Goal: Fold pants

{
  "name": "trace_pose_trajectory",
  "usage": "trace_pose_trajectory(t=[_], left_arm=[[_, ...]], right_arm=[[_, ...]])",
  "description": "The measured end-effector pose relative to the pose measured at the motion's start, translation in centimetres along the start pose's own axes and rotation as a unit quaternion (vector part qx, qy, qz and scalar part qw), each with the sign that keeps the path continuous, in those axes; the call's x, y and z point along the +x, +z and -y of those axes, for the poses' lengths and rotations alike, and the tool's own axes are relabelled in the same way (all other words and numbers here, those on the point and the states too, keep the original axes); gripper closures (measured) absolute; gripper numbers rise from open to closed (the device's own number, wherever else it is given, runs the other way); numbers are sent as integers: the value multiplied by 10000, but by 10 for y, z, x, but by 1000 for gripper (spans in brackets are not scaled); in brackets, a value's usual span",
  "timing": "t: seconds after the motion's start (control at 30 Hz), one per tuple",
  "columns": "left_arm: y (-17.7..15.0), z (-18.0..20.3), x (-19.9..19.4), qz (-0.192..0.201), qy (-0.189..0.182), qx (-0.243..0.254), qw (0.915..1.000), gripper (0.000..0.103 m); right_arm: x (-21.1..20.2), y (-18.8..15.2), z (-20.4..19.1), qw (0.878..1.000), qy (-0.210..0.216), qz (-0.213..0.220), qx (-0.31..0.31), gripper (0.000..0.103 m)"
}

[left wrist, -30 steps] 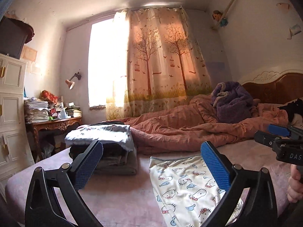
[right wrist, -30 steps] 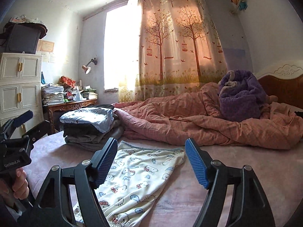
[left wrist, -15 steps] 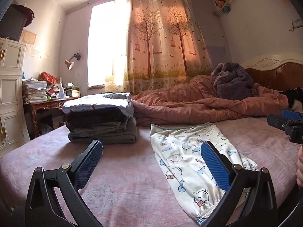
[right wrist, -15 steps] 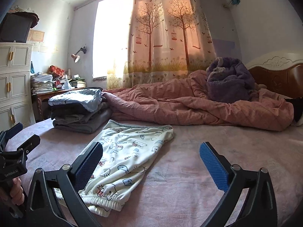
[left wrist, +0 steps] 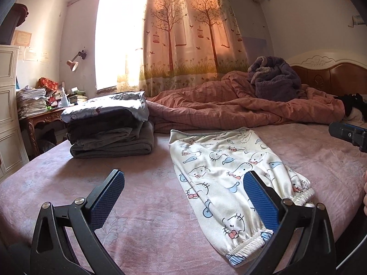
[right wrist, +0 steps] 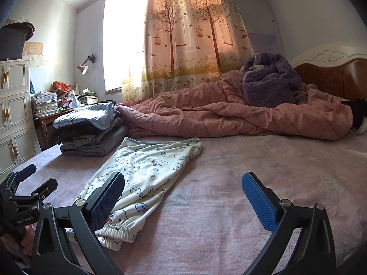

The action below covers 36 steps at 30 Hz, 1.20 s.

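Both grippers are spread wide and empty: the left gripper (left wrist: 183, 194) low in its frame, the right gripper (right wrist: 183, 194) likewise, its jaws having just been opening. The cartoon-print pants (left wrist: 231, 174) lie flat on the pink bedsheet (right wrist: 263, 171), centre-right of the left view, beside a stack of folded clothes (left wrist: 110, 130).

Both cameras ride low over the bed (left wrist: 149, 183), each looking forward along its own fingers and slightly downward toward the curtain (left wrist: 190, 34) at 12 o'clock. The left wrist view sits closer to the bed's left side, with the pants (left wrist: 229, 171) near, running from 12 to 4 o'clock. The right wrist view sits further right (the same pants (right wrist: 146, 167) lie at its 9 to 11 o'clock). Both share the stack of folded clothes (left wrist: 110, 128), the pink quilt (right wrist: 240, 119), the headboard (right wrist: 332, 73) and the window wall. Each catches the other device at its edge.
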<state>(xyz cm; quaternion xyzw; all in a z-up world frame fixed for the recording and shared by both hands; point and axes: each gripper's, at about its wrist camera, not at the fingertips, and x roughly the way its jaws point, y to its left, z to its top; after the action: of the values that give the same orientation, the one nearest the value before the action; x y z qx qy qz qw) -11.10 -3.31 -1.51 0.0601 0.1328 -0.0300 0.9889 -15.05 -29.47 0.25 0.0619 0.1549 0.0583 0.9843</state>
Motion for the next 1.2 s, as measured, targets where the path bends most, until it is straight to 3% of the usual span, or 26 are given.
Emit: trace_pose_trajectory(t=[0.13, 0.27, 0.37, 0.57, 0.83, 0.93, 1.07, 1.2], left_arm=[[-2, -1, 0, -19, -33, -123, 9999, 0], [-2, -4, -7, 391, 60, -129, 9991, 0], [-1, -1, -16, 721, 357, -12, 9968, 0], [4, -9, -34, 1043, 494, -332, 9928, 0], [5, -11, -21, 570, 165, -256, 9979, 0], [4, -8, -23, 563, 110, -196, 9982, 0], [3, -8, -23, 485, 145, -227, 9985, 0], [4, -14, -13, 182, 153, -366, 9990, 4]], right_arm=[[1, -1, 2, 9998, -172, 45, 87, 0], [-3, 0, -2, 9986, -455, 250, -74, 0], [-7, 1, -10, 9962, -612, 424, -442, 0], [-16, -3, -30, 9928, -512, 569, -924, 0], [-18, -9, -42, 9875, -833, 718, -1126, 0], [-14, -6, -37, 9934, -427, 357, -998, 0], [-8, -7, -35, 9949, -297, 179, -951, 0], [-2, -7, -30, 9971, 155, -174, -723, 0]])
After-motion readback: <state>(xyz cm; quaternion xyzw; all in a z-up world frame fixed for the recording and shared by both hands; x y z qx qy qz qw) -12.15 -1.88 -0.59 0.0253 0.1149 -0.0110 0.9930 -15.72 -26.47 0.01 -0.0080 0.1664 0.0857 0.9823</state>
